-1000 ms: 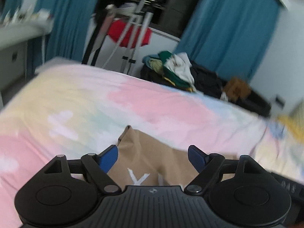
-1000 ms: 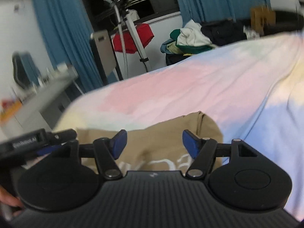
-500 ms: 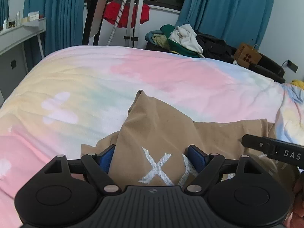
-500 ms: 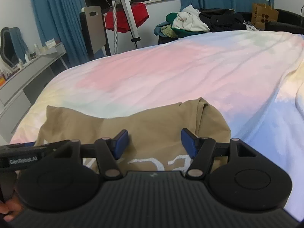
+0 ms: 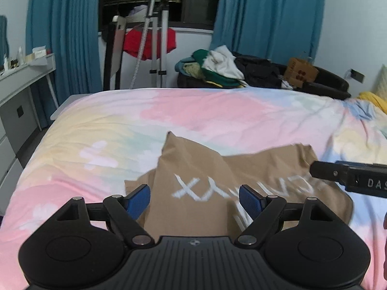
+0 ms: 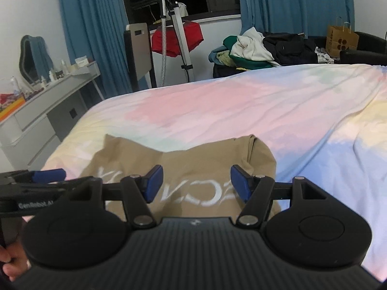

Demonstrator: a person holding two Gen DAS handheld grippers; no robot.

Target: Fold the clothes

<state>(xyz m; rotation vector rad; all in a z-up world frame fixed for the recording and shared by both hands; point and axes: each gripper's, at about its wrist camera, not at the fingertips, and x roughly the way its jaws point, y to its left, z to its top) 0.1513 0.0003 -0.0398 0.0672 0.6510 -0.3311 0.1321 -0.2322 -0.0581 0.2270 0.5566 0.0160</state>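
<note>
Tan T-shirt with white lettering lay on the pastel bed cover, near its front edge; compared with a second before, far more of the garment had come into both views, the cameras having drawn back and steadied; left gripper and right gripper hovered above the cloth, fingers set wide, nothing held. One side lay doubled over the print; the fold appeared partly made, the next grasp not yet begun.
</note>
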